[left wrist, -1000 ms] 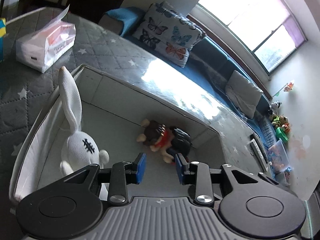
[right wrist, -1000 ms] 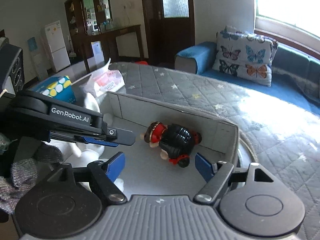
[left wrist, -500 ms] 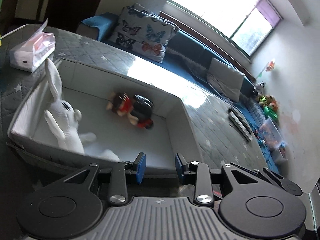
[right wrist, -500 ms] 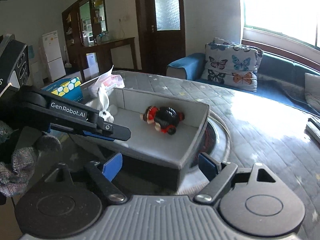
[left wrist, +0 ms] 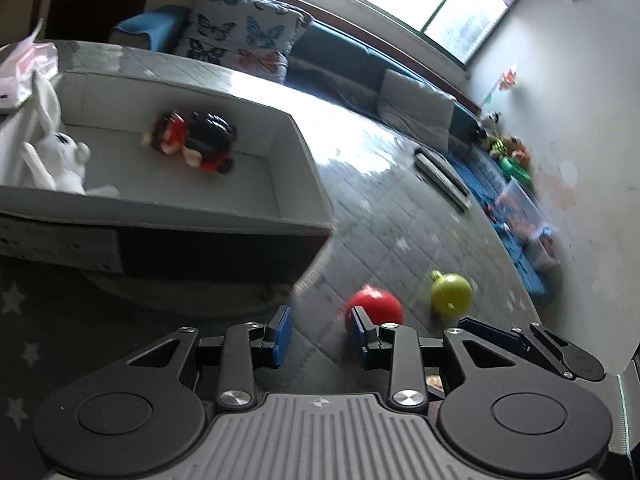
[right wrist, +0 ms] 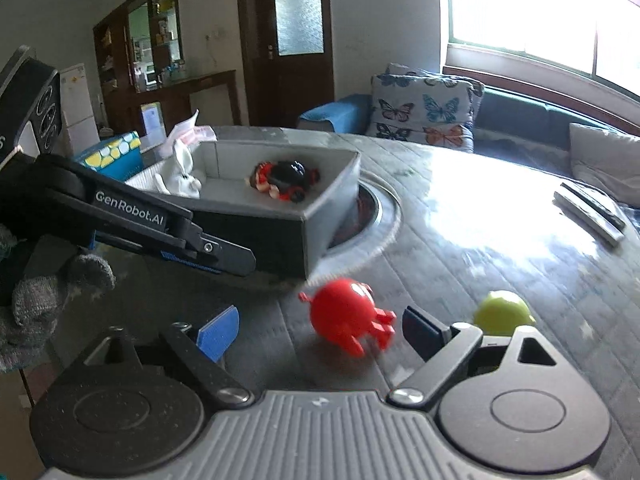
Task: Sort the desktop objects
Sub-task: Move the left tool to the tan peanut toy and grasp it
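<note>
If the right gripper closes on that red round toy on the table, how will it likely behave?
The red toy looks like smooth, hard plastic, so it is probably light and rigid. Its rounded body may slip or roll out from between the flat pads if squeezed off-centre. The small claw-like legs might limit rolling on the quilted table cover.

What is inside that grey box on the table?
Inside the grey fabric box lie a white plush rabbit and a red-and-black toy figure. The near wall hides part of the box floor.
</note>
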`<state>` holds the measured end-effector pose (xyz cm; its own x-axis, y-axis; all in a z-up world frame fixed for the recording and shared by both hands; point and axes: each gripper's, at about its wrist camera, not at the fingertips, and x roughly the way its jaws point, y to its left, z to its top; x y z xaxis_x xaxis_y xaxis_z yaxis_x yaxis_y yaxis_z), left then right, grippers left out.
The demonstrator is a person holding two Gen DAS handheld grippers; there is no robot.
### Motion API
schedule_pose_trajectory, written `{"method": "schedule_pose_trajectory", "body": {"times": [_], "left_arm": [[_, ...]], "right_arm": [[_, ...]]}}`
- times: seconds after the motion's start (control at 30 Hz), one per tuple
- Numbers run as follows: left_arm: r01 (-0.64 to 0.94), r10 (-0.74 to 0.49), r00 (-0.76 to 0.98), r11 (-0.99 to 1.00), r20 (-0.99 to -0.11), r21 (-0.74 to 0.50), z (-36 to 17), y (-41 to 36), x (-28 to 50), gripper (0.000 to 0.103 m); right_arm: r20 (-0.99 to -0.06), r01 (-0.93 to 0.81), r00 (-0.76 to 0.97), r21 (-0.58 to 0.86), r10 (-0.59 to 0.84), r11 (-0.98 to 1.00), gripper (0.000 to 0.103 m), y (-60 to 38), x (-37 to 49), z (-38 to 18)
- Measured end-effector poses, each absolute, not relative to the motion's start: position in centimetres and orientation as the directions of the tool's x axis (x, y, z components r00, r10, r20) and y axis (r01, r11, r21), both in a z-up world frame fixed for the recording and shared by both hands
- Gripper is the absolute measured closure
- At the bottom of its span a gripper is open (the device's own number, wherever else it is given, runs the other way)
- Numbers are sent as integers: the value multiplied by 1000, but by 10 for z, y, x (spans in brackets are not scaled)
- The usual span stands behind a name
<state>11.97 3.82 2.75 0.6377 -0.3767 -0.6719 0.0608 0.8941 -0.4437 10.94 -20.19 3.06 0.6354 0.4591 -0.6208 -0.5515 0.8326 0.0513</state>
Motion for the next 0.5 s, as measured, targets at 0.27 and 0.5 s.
{"method": "schedule_pose_trajectory", "body": {"times": [0.27,0.5], "left_arm": [[142,-432,575,889,-695,-435,15,4,109,69],[199,-476,533,874,-700,-443,7,-20,100,69]], "right_arm": [[-631,-522,637,68,442,850,12,-223,88,21],[-654,-534,613,70,443,843,12,-230,73,9]]}}
